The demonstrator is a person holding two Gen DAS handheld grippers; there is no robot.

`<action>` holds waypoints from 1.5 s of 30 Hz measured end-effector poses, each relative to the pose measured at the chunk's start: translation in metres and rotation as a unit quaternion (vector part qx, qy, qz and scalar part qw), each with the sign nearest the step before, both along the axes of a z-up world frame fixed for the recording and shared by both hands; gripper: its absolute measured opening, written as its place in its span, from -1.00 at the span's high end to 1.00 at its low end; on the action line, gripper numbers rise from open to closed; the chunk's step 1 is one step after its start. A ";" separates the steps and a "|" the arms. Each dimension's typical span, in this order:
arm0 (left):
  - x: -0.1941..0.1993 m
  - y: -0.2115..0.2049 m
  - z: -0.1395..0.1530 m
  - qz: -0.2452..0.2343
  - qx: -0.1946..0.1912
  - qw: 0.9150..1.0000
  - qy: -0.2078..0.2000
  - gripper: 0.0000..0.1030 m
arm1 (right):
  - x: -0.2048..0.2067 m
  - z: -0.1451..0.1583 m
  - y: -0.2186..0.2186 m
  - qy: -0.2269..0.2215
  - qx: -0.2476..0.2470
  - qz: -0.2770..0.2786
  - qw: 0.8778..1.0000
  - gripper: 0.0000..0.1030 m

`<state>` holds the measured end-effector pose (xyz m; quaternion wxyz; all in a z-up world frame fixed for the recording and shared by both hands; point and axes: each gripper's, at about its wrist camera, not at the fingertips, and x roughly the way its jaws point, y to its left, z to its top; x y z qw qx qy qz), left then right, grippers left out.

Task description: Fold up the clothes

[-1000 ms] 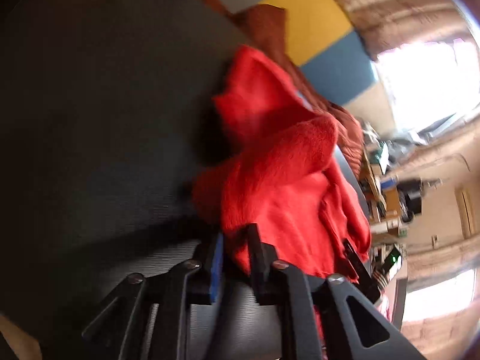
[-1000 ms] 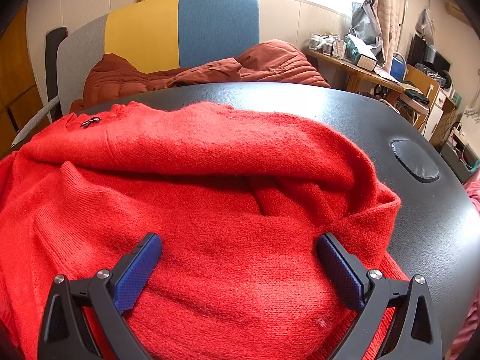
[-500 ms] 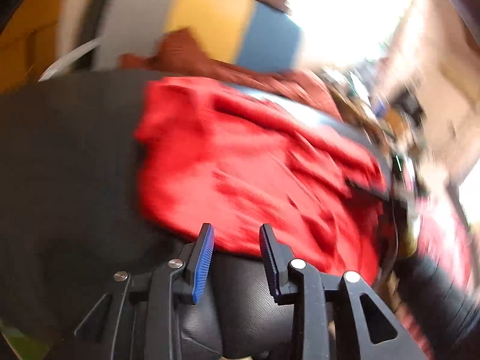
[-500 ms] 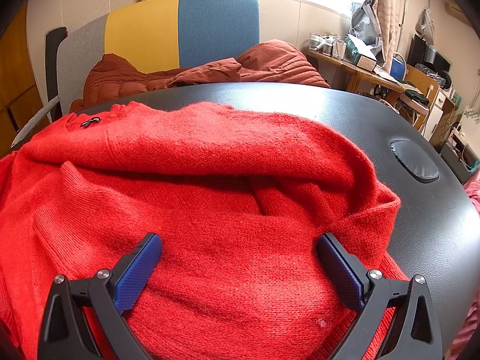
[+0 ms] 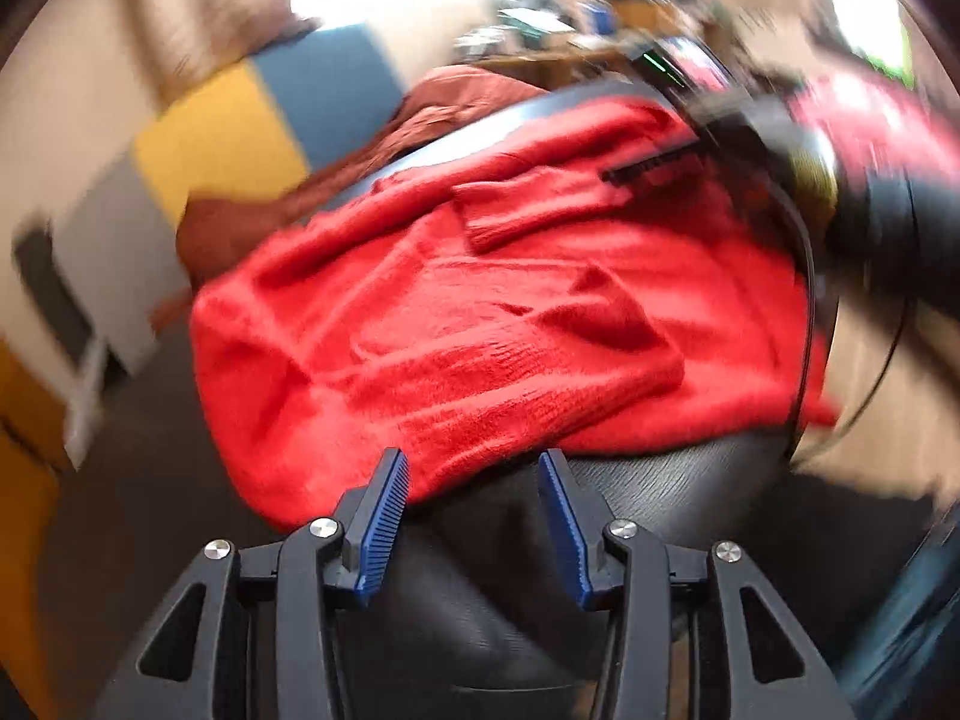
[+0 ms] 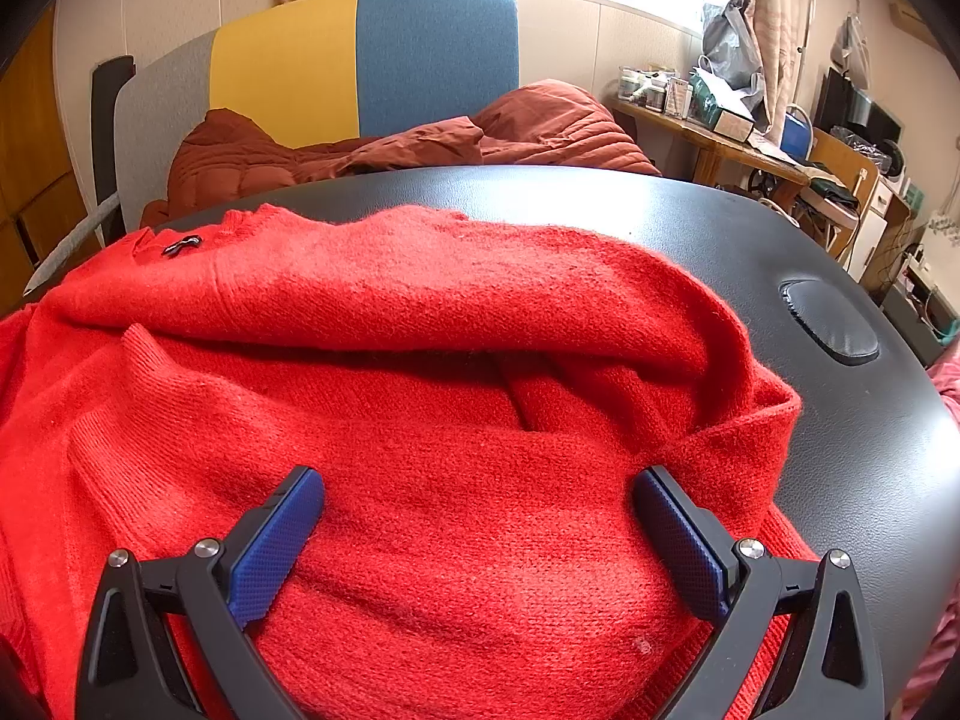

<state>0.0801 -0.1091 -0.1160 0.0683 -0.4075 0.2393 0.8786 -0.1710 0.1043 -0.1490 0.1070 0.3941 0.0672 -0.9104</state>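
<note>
Left wrist view, blurry: my left gripper (image 5: 474, 498) has its jaws partway apart, they've just been opening, w/ nothing clamped between them; the blue pads (image 5: 384, 525) sit just off the near hem of the red sweater (image 5: 480, 324), over bare black table (image 5: 660, 480). Sweater lies bunched across the table's middle, a folded sleeve on top. The right gripper (image 5: 660, 165) shows at the sweater's far side, a dark sleeve behind it. Right wrist view, sharp: right gripper (image 6: 480, 540) jaws wide apart, resting on the sweater (image 6: 420, 420), knit between the pads (image 6: 276, 546) but not pinched. Sweater covers the table's near side & left; the table's (image 6: 720, 228) far edge & right end are bare, w/ an oval inset (image 6: 831, 321) there. Rust-brown duvet (image 6: 390, 144) beyond the far edge.
</note>
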 end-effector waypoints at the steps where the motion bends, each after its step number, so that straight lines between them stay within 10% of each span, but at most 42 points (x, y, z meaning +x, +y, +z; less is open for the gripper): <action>1: -0.002 0.004 -0.003 -0.011 -0.023 1.000 0.003 0.11 | 0.000 0.000 0.000 0.000 0.000 0.000 1.000 -1.00; 7: -0.022 0.004 -0.022 -0.031 -0.058 0.998 -0.013 0.11 | 0.000 0.000 -0.001 0.000 0.002 0.000 1.000 -1.00; 10: -0.028 0.002 -0.028 -0.011 -0.057 0.998 -0.001 0.60 | 0.000 -0.001 -0.001 0.000 0.001 0.000 1.000 -1.00; 16: -0.024 -0.047 0.001 0.092 0.125 0.988 0.016 0.79 | -0.001 -0.001 -0.001 0.000 0.001 -0.001 1.000 -1.00; 19: -0.012 -0.106 0.021 0.188 0.255 0.948 0.044 0.80 | -0.001 -0.001 -0.001 0.000 0.001 0.000 1.000 -1.00; 23: 0.023 -0.194 0.034 0.327 0.361 0.868 0.093 0.80 | -0.001 -0.001 -0.001 0.000 0.002 -0.001 1.000 -1.00; 28: 0.070 -0.269 0.024 0.477 0.373 0.787 0.114 0.80 | -0.001 -0.001 -0.001 0.000 0.004 -0.001 1.000 -1.00; 32: 0.106 -0.292 0.023 0.560 0.346 0.740 0.140 0.80 | -0.001 -0.001 -0.001 0.001 0.005 -0.001 1.000 -1.00; 35: 0.118 -0.294 0.022 0.600 0.318 0.720 0.141 0.79 | 0.000 -0.001 -0.002 0.001 0.007 -0.001 1.000 -1.00; 38: 0.109 -0.279 0.027 0.581 0.299 0.744 0.141 0.64 | 0.000 -0.001 -0.002 0.001 0.008 -0.001 1.000 -1.00; 45: 0.039 -0.203 0.034 0.441 0.280 0.846 0.106 0.53 | 0.002 -0.001 -0.003 0.002 0.011 -0.002 1.000 -1.00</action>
